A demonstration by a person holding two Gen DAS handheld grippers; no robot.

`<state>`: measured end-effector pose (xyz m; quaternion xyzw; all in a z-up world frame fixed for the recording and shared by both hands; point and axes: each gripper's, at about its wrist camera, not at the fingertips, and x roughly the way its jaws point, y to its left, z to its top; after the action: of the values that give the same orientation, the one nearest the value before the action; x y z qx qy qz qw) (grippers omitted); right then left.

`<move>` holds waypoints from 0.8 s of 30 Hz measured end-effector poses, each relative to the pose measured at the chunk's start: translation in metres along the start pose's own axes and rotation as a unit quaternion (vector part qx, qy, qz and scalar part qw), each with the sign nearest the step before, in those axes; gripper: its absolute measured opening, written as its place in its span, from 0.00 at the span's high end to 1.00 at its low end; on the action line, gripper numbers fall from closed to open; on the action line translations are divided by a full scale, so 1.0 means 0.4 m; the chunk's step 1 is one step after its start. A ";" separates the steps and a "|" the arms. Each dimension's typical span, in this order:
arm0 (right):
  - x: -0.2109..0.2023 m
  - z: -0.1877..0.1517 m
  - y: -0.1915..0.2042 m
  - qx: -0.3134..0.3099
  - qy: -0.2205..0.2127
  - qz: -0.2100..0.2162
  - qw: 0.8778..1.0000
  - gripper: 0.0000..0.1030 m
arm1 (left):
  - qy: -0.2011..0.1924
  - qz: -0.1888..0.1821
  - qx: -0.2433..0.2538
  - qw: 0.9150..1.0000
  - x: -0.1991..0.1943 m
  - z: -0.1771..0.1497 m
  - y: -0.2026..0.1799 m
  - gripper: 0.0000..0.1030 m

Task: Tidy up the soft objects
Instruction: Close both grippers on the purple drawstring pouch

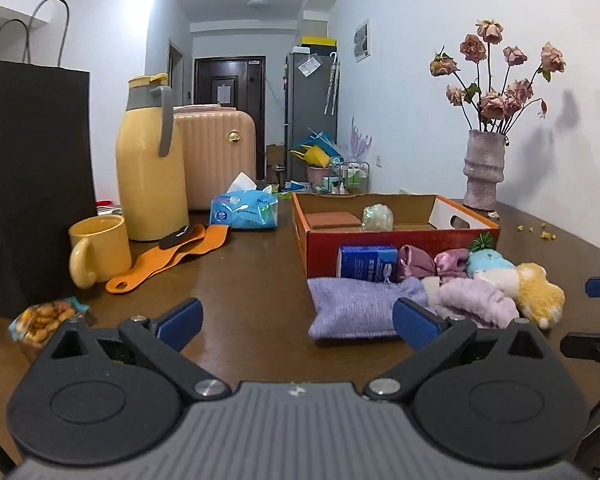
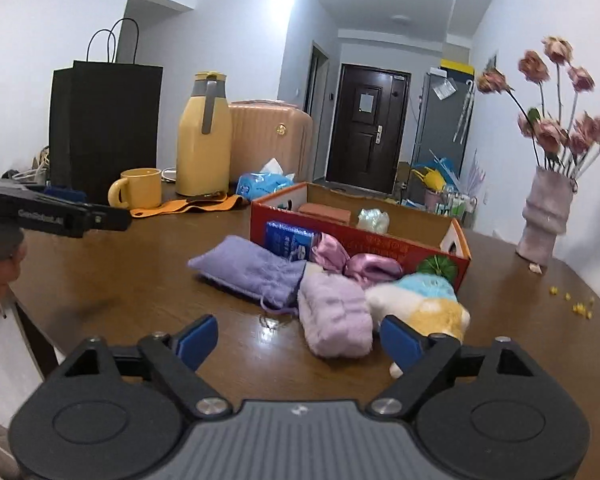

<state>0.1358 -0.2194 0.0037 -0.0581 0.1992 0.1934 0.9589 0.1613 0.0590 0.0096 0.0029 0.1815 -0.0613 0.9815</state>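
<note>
Lavender knitted drawstring pouch (image 2: 246,270) lies leftmost before the shallow red cardboard box (image 2: 360,240); right of it a fuzzy lilac pad (image 2: 336,316), then a blue-and-yellow plush toy (image 2: 424,300), all just in front of the box; each looks light and yielding (pinch mid-body); left gripper (image 1: 296,320) and right gripper (image 2: 300,340) both gape, empty; glossy brown wooden table (image 2: 140,280), white-walled room, hallway behind the box.

A dark wooden table (image 2: 140,280) bears, ahead of the fingers, a purple pouch (image 2: 248,270), a lilac fuzzy bundle (image 2: 336,316), a plush toy (image 2: 420,300), a red cardboard box (image 2: 360,240), a yellow mug (image 2: 138,188), a yellow jug (image 2: 202,148) and a vase (image 2: 544,216).
</note>
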 end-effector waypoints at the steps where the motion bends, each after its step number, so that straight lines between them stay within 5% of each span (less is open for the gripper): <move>1: 0.016 0.011 -0.005 0.021 0.001 0.013 1.000 0.18 | 0.005 -0.006 -0.008 1.000 0.022 0.006 0.005 0.00; 4: 0.104 0.042 -0.010 0.088 0.016 0.034 0.995 0.33 | 0.029 -0.019 -0.030 0.999 0.103 0.020 0.010 0.00; 8: 0.261 0.057 0.012 0.113 0.041 0.016 0.993 0.50 | 0.046 -0.055 -0.030 0.997 0.211 0.032 0.008 0.23; 14: 0.417 0.060 0.003 0.155 0.064 -0.020 0.986 0.57 | 0.102 -0.111 -0.055 0.987 0.352 0.021 0.039 0.24; 16: 0.443 0.056 -0.004 0.166 0.070 -0.028 0.983 0.57 | 0.121 -0.122 -0.072 0.982 0.391 0.016 0.050 0.33; 18: 0.461 0.050 -0.001 0.159 0.083 -0.025 0.983 0.56 | 0.139 -0.148 -0.087 0.975 0.412 0.009 0.058 0.57; 21: 0.470 0.041 0.006 0.151 0.089 -0.017 0.984 0.55 | 0.159 -0.171 -0.097 0.967 0.422 -0.004 0.068 0.75; 24: 0.463 0.037 0.012 0.147 0.093 -0.008 0.985 0.73 | 0.157 -0.166 -0.097 0.969 0.401 -0.015 0.069 0.85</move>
<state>0.2961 -0.1479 -0.0579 0.0642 0.3136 0.1479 0.9357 0.3113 0.0673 -0.0535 -0.1128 0.3364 -0.2046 0.9123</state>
